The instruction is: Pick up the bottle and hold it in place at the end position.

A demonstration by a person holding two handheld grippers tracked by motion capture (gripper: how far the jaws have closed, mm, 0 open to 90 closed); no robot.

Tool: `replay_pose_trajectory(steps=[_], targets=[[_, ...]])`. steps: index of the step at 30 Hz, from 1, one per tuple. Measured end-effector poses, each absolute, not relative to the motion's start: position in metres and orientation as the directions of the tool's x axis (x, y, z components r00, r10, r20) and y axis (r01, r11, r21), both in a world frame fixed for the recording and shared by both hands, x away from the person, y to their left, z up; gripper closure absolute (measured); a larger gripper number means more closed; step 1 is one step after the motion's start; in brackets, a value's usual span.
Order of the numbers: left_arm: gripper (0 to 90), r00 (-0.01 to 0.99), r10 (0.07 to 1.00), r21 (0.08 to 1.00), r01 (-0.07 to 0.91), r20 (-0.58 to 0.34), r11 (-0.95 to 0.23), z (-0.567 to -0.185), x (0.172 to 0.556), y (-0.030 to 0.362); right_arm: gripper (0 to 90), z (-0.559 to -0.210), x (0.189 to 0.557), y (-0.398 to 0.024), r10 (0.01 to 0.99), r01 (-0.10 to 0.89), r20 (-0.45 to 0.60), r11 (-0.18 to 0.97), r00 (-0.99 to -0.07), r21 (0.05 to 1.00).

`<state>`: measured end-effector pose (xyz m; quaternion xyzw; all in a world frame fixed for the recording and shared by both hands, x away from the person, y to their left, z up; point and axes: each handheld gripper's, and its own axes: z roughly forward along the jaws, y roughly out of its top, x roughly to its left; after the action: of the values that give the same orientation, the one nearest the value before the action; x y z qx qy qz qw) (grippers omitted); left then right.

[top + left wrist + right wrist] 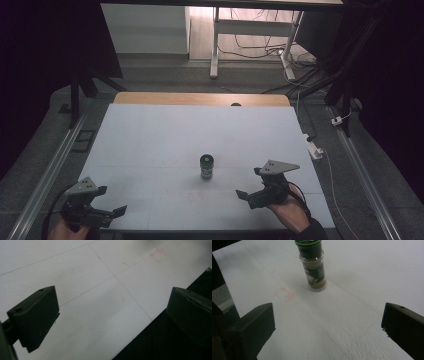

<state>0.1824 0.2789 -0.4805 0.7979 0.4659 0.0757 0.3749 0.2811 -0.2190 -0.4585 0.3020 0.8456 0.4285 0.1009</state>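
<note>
— Right tool: jaws apart, empty; left tool likewise.
— Spice jar?
— Upright, mid-worktop, ahead-left of right tool, the nearer one; axis vertical.

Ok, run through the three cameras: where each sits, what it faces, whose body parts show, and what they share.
High view: above the person's side, facing forward and down on the white table; both hands and grippers enter at the bottom.
Left gripper view: rides the left gripper, facing bare tabletop and its near edge; open jaws show.
Right gripper view: rides the right gripper, facing the spice jar.
Shared: jar, in high and right gripper views.
</note>
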Motion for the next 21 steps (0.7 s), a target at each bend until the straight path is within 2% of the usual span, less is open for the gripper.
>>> replay_pose_trajectory(steps=[21], targets=[[0.0,0.558,0.798,0.675,0.681,-0.228,-0.284,-0.48,0.181,0.28,0.0,-0.476,0.308,-0.165,0.547,0.392,0.043,0.542,-0.836,0.743]])
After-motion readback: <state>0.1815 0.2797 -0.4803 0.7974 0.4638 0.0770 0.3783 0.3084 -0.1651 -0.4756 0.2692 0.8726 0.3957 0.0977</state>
